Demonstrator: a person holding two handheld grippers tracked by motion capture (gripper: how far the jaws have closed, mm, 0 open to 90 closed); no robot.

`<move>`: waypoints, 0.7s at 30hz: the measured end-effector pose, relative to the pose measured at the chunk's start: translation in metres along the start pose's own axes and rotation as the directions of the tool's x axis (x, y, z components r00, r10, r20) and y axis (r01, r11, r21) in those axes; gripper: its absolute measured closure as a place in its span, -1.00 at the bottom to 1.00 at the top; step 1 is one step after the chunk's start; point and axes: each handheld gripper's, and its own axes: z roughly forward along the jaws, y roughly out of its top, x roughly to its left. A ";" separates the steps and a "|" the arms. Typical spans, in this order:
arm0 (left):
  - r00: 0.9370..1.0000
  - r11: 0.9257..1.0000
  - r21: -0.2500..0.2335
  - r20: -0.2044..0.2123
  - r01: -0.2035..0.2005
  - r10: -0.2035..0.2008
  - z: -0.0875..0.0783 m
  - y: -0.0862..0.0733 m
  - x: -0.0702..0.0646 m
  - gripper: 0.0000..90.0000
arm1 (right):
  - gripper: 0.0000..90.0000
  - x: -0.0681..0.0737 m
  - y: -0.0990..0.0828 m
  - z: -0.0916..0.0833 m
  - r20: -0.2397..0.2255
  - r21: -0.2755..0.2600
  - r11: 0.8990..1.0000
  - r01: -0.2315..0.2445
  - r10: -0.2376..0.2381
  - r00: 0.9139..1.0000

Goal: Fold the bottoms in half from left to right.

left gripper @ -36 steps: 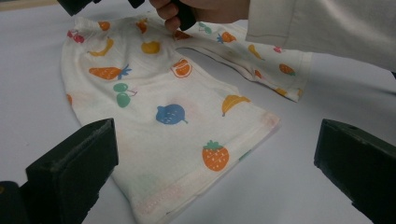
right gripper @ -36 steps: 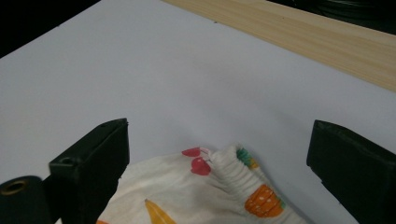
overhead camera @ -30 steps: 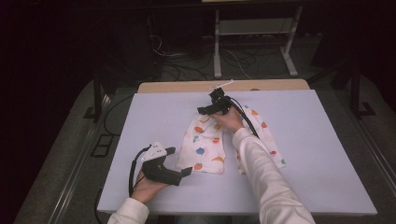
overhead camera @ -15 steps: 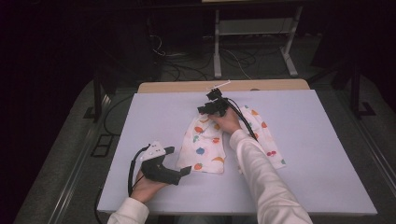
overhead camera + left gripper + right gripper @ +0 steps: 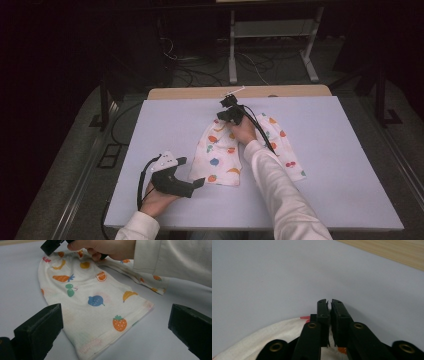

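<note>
High view shows the right gripper [image 5: 226, 106] clamped on the fruit-print cloth's [image 5: 218, 157] far edge, left gripper [image 5: 196, 183] apart; next likely a fold toward the table's [image 5: 150, 130] near edge.

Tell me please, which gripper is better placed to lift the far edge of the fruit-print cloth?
Right. The right gripper has just closed on the far edge of the fruit-print cloth. The left gripper rests open near the cloth's near hem, touching nothing.
</note>
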 end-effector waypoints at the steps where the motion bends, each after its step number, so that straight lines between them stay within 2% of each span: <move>1: 1.000 1.000 0.000 0.000 0.000 0.000 0.000 0.000 0.000 -1.00 | 0.90 0.000 0.000 0.000 0.000 0.000 1.000 0.000 0.000 1.000; 10: 1.000 1.000 0.009 -0.016 0.020 -0.019 0.001 -0.001 0.003 -1.00 | 0.95 0.000 0.001 -0.004 -0.015 -0.002 1.000 -0.019 0.019 1.000; 16: 0.997 0.998 -0.001 -0.034 0.067 -0.067 -0.001 0.000 0.007 -1.00 | 0.95 0.001 0.000 -0.012 -0.029 -0.018 1.000 -0.021 0.021 0.999; 21: 0.997 0.999 0.011 -0.056 0.051 -0.050 -0.003 0.009 0.008 -1.00 | 0.95 0.002 0.000 -0.016 -0.041 -0.024 1.000 -0.014 0.013 0.999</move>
